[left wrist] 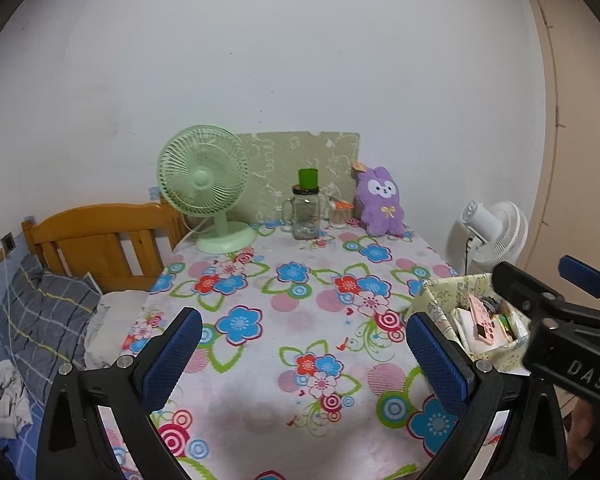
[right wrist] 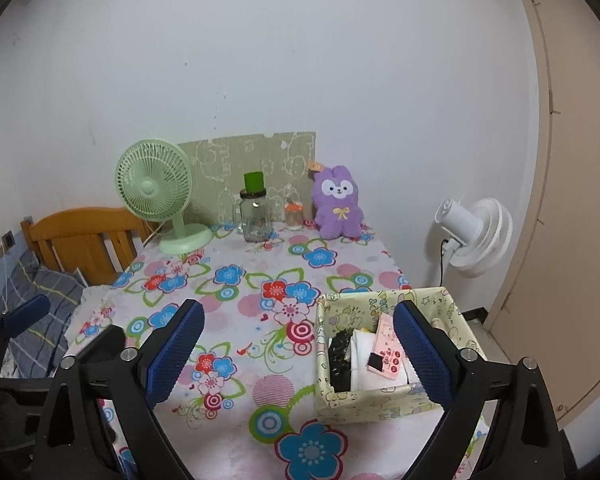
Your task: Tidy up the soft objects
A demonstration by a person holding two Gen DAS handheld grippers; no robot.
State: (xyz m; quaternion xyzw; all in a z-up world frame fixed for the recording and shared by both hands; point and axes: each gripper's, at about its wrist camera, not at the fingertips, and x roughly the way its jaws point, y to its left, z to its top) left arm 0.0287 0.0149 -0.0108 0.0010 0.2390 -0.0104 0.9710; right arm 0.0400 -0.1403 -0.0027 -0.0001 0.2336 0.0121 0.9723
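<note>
Your fabric box (right wrist: 384, 364) sits at the table's (right wrist: 260, 300) near right corner, folded soft items (right wrist: 366, 354) inside. Purple plush bunny (right wrist: 338, 204) stands upright at the far edge, against the wall. Right gripper (right wrist: 298, 354) and left gripper (left wrist: 302, 360) both spread wide, holding nothing.

Items counted on the table (right wrist: 240, 420): one green fan (right wrist: 156, 196) at far left; one glass jar (right wrist: 255, 216) with a green lid; one small jar (right wrist: 294, 216) beside it; one purple plush toy (right wrist: 338, 204) at far right; one fabric box (right wrist: 380, 400) at near right. Off the table: one white fan (right wrist: 476, 236) at right, one wooden headboard (right wrist: 80, 240) at left.
</note>
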